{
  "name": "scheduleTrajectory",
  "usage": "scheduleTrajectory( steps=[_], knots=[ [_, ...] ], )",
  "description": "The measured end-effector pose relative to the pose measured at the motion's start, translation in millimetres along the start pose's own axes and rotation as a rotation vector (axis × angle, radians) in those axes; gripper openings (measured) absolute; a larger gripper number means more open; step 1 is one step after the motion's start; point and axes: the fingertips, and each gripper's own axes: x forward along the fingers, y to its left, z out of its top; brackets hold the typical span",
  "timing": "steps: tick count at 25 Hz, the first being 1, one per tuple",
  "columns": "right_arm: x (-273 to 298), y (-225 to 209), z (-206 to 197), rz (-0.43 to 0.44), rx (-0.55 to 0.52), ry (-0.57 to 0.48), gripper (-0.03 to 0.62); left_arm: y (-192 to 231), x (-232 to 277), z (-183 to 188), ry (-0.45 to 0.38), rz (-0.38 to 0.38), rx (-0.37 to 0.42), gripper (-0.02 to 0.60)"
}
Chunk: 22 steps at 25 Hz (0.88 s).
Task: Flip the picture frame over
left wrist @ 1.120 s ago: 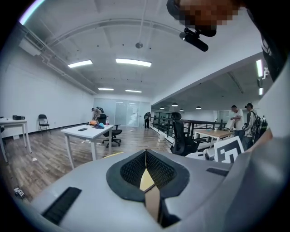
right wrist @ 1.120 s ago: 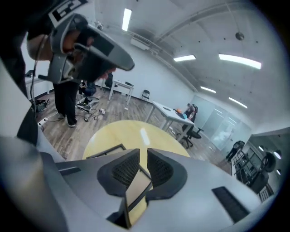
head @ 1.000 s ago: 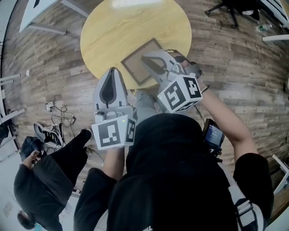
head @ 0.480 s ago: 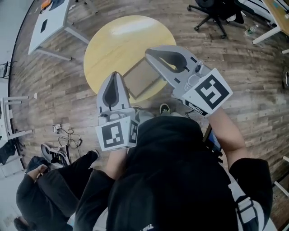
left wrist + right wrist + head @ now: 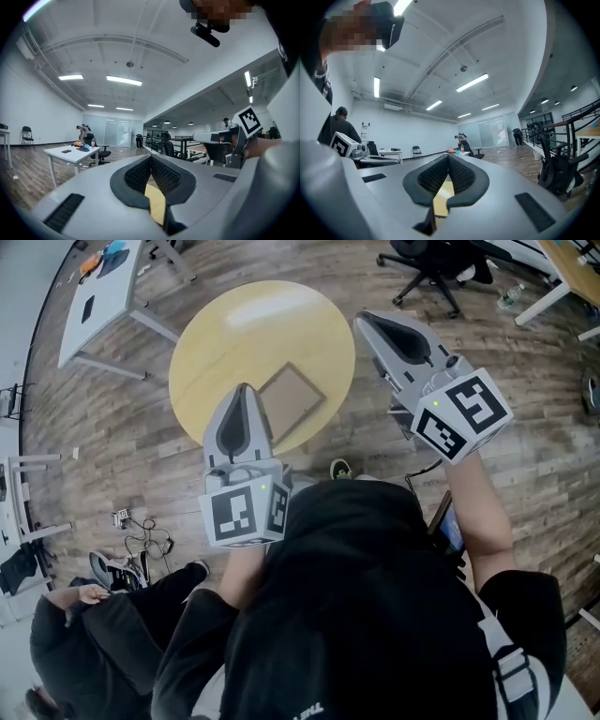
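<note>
Currently flat on the round yellow tabletop (image 5: pixel 234 324), toward 5 o'clock from its centre and close to the near rim: the picture frame (image 5: pixel 292 396), plain tan face up, touched by neither tool. Just beside it at 9 o'clock in the head view, held up in the air and clear of it: the left tool (image 5: pixel 243 393), pointed toward 12 o'clock. Fully closed, going by the left gripper view, with the black ribbed pads (image 5: pixel 137 176) together at the tip and nothing gripped; only a sliver of yellow tabletop visible through the gap behind them. Out past the tabletop's rim at 2 o'clock, over the wood-plank floor (image 5: pixel 525 474) and well apart from the frame: the right tool (image 5: pixel 368 321), pointed between 10 and 11 o'clock. Likewise closed and empty, with its pads (image 5: pixel 434 176) pressed together at the tip in the right gripper view and a strip of yellow surface below them. Around the tabletop: a white table (image 5: pixel 112 287) at 10 o'clock, a black office chair (image 5: pixel 427 263) at 1 o'clock, a person in dark clothes (image 5: pixel 84 634) low at 7 o'clock, loose cables (image 5: pixel 148 540) on the floor close by.
</note>
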Motion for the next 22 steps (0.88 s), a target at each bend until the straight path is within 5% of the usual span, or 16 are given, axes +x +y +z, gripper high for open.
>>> scheduleTrajectory(
  steps=[22],
  knots=[
    [-11.5, -33.7, -5.4, -0.046, -0.017, 0.037, 0.02, -17.9, 21.4, 0.5, 0.023, -0.035, 0.038, 0.023]
  ],
)
